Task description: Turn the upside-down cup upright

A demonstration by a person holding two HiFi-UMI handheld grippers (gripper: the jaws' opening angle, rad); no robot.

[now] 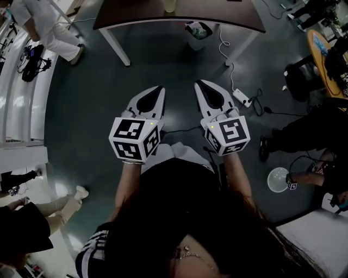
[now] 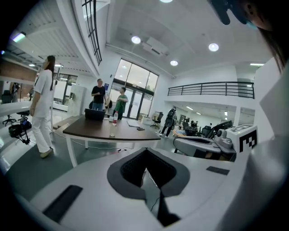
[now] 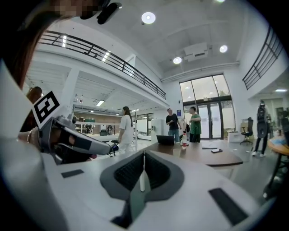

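A dark brown table [image 1: 179, 19] stands across the floor ahead of me. A small pale cup [image 1: 169, 5] sits near its front edge. In the left gripper view the cup [image 2: 112, 130] is tiny, and I cannot tell which way up it stands. My left gripper [image 1: 157, 91] and right gripper [image 1: 200, 86] hover side by side over the dark floor, well short of the table. Both are shut with nothing between their jaws. The shut left jaws [image 2: 145, 158] point toward the table, and so do the shut right jaws [image 3: 143, 158].
A bin [image 1: 197, 33] sits under the table. A power strip [image 1: 241, 98] with cables lies on the floor to the right. A laptop [image 2: 95, 114] and a bottle [image 2: 115, 118] are on the table. People stand around it, with one person [image 1: 54, 32] at far left.
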